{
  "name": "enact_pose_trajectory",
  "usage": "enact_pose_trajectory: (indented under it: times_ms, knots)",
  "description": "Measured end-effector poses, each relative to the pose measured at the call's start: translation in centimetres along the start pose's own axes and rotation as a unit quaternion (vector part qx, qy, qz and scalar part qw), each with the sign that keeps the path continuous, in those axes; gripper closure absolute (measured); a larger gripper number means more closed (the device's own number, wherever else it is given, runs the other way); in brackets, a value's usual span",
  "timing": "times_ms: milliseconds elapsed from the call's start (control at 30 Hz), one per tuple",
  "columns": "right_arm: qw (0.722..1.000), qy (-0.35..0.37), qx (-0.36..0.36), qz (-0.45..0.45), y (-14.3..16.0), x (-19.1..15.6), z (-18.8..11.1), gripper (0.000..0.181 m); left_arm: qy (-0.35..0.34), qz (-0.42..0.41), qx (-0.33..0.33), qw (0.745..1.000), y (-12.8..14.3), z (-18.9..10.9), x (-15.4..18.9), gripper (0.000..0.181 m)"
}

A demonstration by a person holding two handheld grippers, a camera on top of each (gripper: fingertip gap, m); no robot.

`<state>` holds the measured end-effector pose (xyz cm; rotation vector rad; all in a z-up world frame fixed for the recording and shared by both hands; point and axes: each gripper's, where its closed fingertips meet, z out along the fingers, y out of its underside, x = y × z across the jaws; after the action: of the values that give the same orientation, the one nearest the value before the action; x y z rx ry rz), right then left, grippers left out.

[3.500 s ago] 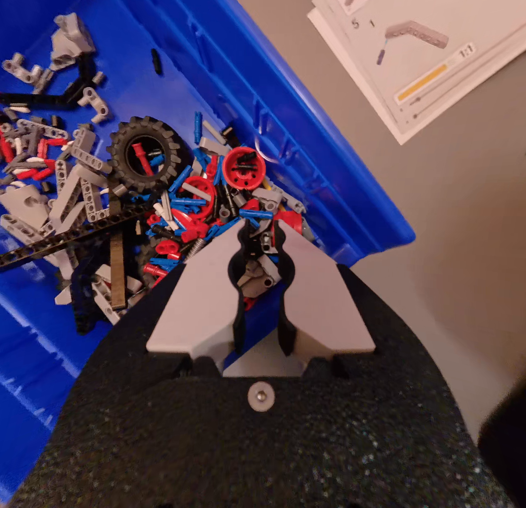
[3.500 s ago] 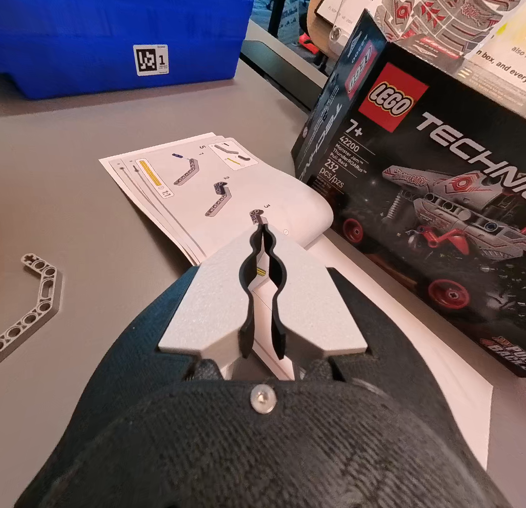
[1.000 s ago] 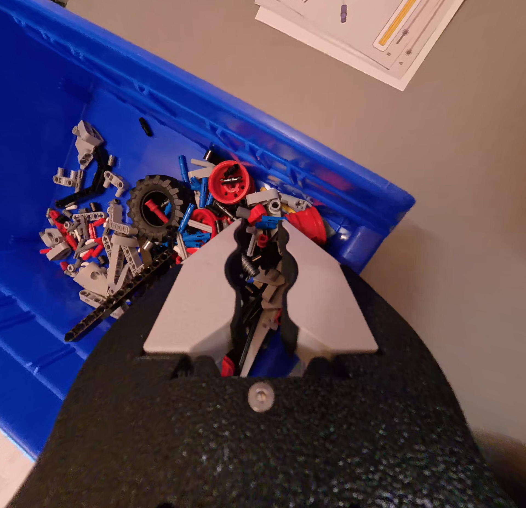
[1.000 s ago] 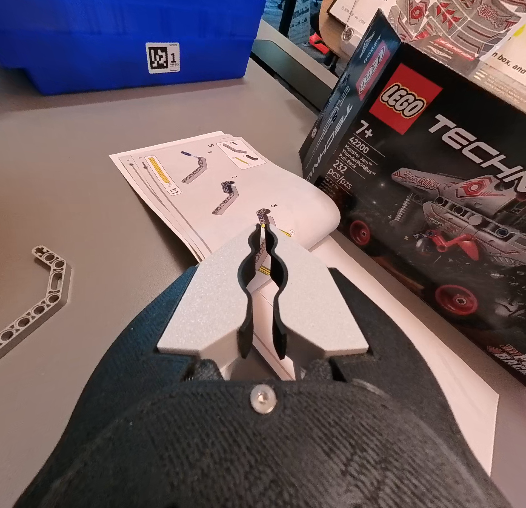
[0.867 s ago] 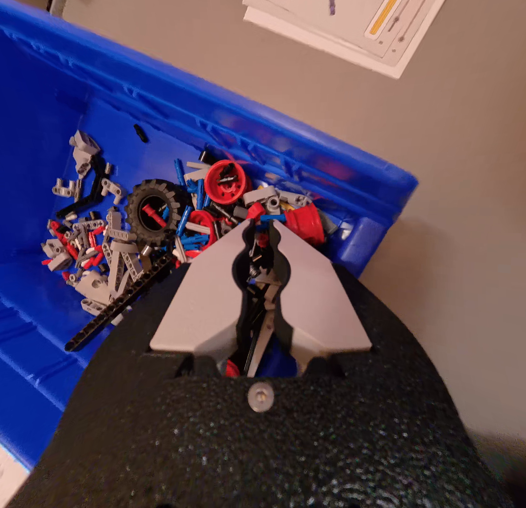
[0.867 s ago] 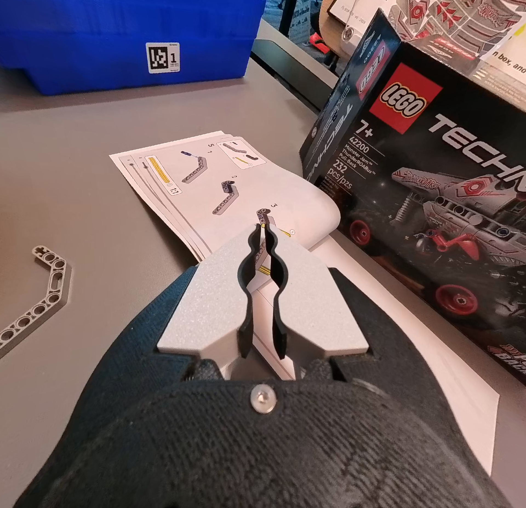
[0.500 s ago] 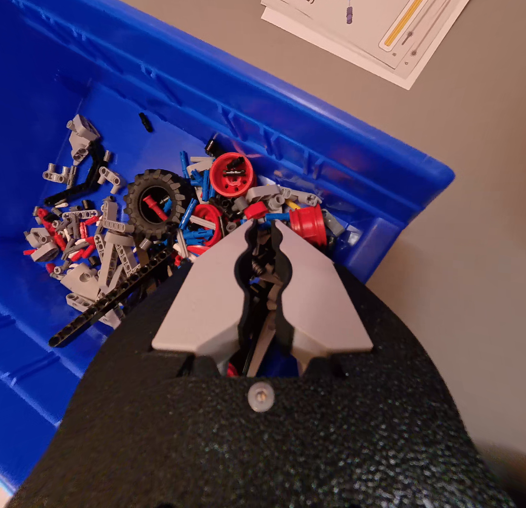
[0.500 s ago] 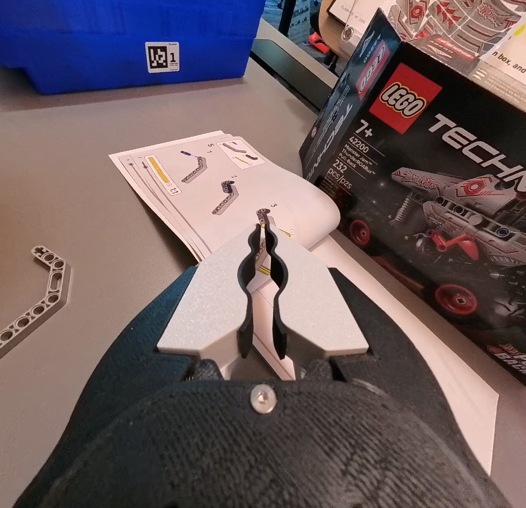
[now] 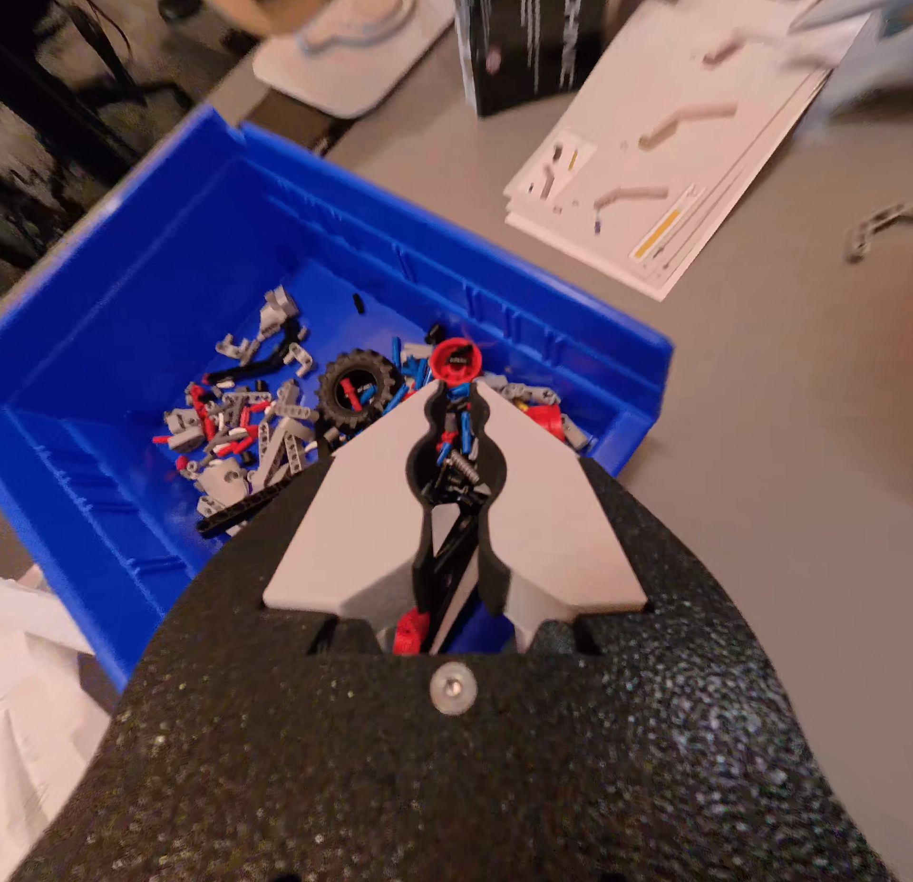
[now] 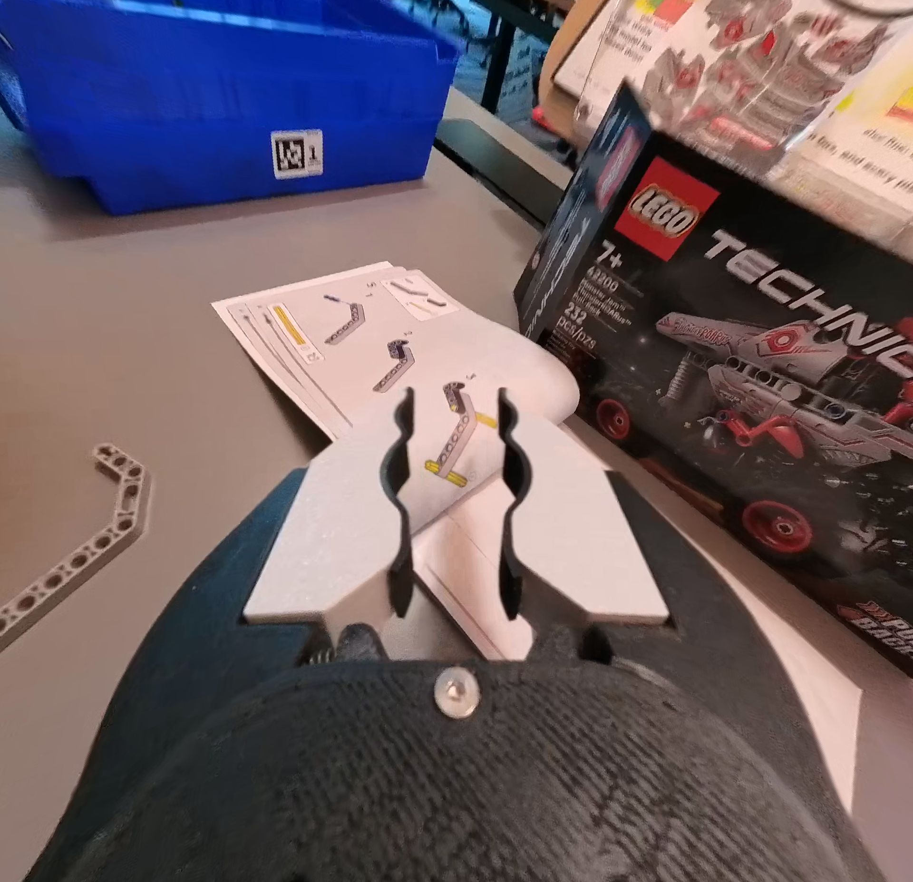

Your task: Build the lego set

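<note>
My left gripper (image 9: 458, 388) hangs above the blue bin (image 9: 494, 290) of loose lego parts. Its jaws are nearly together, and a small blue pin (image 9: 459, 392) sits between the tips, seemingly pinched. A black tyre (image 9: 358, 389) and a red wheel hub (image 9: 454, 359) lie in the pile below. My right gripper (image 10: 454, 399) is open and empty, low over the open instruction booklet (image 10: 346, 325). A grey bent beam (image 10: 99, 527) lies on the table to its left and shows blurred in the left wrist view (image 9: 874, 231).
The black lego box (image 10: 741, 339) stands right of the booklet, and its end shows in the left wrist view (image 9: 523, 33). The bin (image 10: 222, 92) stands at the back left. The booklet (image 9: 667, 166) lies beyond the bin. Something white (image 9: 39, 685) lies at the bin's near left. My hands' fingertips stand some 30 cm from each other. The red wheel hub (image 9: 454, 359) is about 8 cm from my left fingertips.
My left gripper has closed its jaws and risen away from the parts pile, so the whole bin and table show. My right gripper has opened its jaws.
</note>
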<state>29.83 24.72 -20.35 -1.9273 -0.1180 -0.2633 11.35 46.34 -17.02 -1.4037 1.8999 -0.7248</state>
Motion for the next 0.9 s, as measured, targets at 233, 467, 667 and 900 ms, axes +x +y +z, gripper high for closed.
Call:
enact_pose_trajectory:
  times_ms: [233, 467, 667, 900]
  knots:
    - [0.990, -0.092, 0.089, -0.054, -4.7, -5.1, -2.5, 0.147, 0.020, 0.029, 0.107, 0.994, -6.2, -2.9, 6.1, 0.175]
    - [0.973, -0.153, 0.127, -0.116, -5.9, -10.8, -4.9, 0.152, 0.152, -0.043, 0.166, 0.973, -10.0, 2.1, 18.0, 0.175]
    - [0.967, -0.137, 0.140, -0.164, -4.4, -11.3, -7.0, 0.151, 0.270, -0.101, 0.212, 0.934, -11.4, 6.6, 24.1, 0.175]
    - [0.968, -0.088, 0.163, -0.169, -3.7, -9.9, -8.3, 0.169, 0.331, -0.167, 0.240, 0.897, -12.7, 7.3, 25.3, 0.175]
